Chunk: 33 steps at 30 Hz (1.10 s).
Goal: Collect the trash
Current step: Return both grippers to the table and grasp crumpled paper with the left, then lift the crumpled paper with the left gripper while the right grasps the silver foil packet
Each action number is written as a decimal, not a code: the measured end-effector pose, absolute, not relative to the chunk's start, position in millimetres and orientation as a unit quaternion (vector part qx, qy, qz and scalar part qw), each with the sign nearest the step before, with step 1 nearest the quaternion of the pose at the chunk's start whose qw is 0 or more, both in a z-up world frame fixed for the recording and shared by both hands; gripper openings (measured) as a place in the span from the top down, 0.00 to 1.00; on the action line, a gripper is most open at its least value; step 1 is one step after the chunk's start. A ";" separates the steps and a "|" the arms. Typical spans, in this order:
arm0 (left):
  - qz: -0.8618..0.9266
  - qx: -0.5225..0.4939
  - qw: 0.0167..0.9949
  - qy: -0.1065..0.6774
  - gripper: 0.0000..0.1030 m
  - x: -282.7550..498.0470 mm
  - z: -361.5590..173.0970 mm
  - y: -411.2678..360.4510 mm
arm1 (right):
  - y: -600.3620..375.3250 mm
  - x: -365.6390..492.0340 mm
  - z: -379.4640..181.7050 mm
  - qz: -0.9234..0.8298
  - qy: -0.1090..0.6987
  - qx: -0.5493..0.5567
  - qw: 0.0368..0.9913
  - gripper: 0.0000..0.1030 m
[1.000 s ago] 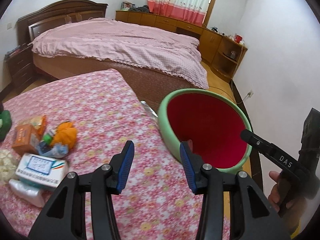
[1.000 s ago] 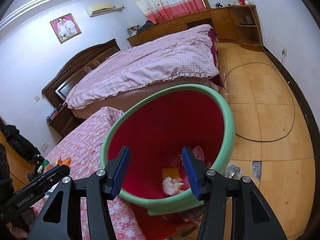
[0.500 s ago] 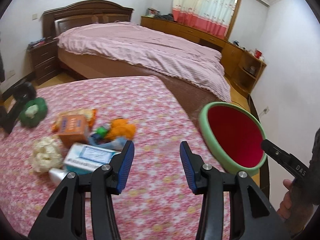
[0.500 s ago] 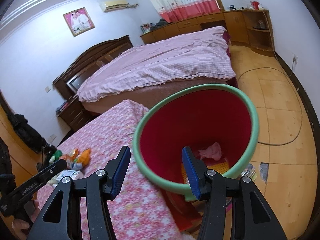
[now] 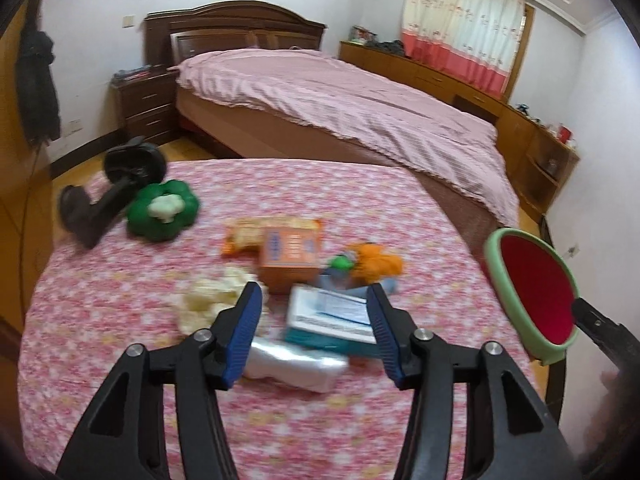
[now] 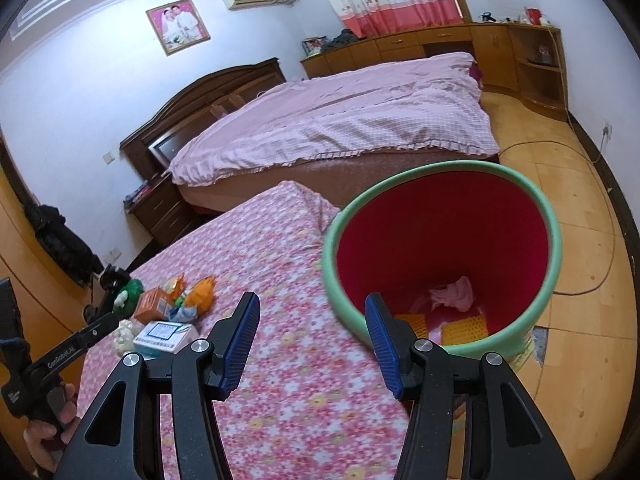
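Observation:
A pile of trash lies on the pink flowered table (image 5: 100,320): a white and teal box (image 5: 330,316), an orange box (image 5: 290,256), a silver wrapper (image 5: 296,366), a crumpled white tissue (image 5: 208,300) and an orange scrap (image 5: 376,266). My left gripper (image 5: 314,334) is open and empty just above the white box and wrapper. The red bin with a green rim (image 6: 444,256) stands beside the table on the right, with pink and yellow trash inside. My right gripper (image 6: 312,346) is open and empty, over the table edge next to the bin.
A green toy (image 5: 162,210) and a black stand (image 5: 108,196) sit at the table's far left. A large bed (image 5: 340,108) lies beyond the table. A wooden cabinet (image 6: 520,60) lines the far wall. A cable (image 6: 600,248) runs over the floor behind the bin.
My left gripper has swung left from the bin to above the trash pile. My right gripper has drawn back and left from over the bin's mouth to the table edge.

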<state>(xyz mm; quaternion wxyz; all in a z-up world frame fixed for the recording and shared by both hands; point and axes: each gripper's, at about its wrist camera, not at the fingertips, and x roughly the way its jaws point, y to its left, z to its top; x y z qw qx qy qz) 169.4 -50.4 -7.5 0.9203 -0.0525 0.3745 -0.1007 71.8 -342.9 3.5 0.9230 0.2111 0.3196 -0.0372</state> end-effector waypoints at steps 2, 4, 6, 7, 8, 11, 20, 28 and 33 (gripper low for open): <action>-0.084 -0.052 0.920 0.380 0.40 175.0 -12.7 -39.3 | -336.6 73.4 2.3 -0.035 0.323 0.207 0.923 0.45; -0.071 -0.051 0.918 0.387 0.40 180.6 -18.7 -30.7 | -332.8 74.9 1.4 -0.033 0.326 0.205 0.922 0.45; -0.060 -0.051 0.915 0.395 0.40 186.5 -25.6 -23.9 | -328.4 77.6 -0.8 -0.031 0.330 0.202 0.921 0.45; -0.056 -0.053 0.913 0.400 0.40 189.4 -29.6 -20.6 | -327.6 78.4 -1.3 -0.031 0.332 0.202 0.921 0.45; -0.052 -0.054 0.911 0.406 0.40 192.4 -33.8 -17.7 | -325.8 80.1 -2.8 -0.030 0.335 0.200 0.920 0.45; -0.042 -0.057 0.905 0.420 0.40 200.2 -45.3 -11.5 | -320.5 85.0 -5.8 -0.029 0.341 0.198 0.918 0.45; -0.042 -0.084 0.893 0.441 0.36 213.3 -68.6 -6.6 | -309.0 96.5 -15.4 -0.022 0.358 0.191 0.914 0.45; -0.050 -0.084 0.898 0.429 0.46 208.5 -68.2 -8.4 | -296.5 104.0 -23.3 -0.008 0.371 0.187 0.910 0.45; -0.055 -0.089 0.901 0.421 0.53 198.4 -59.9 -2.0 | -287.5 102.0 -21.2 0.002 0.370 0.184 0.911 0.45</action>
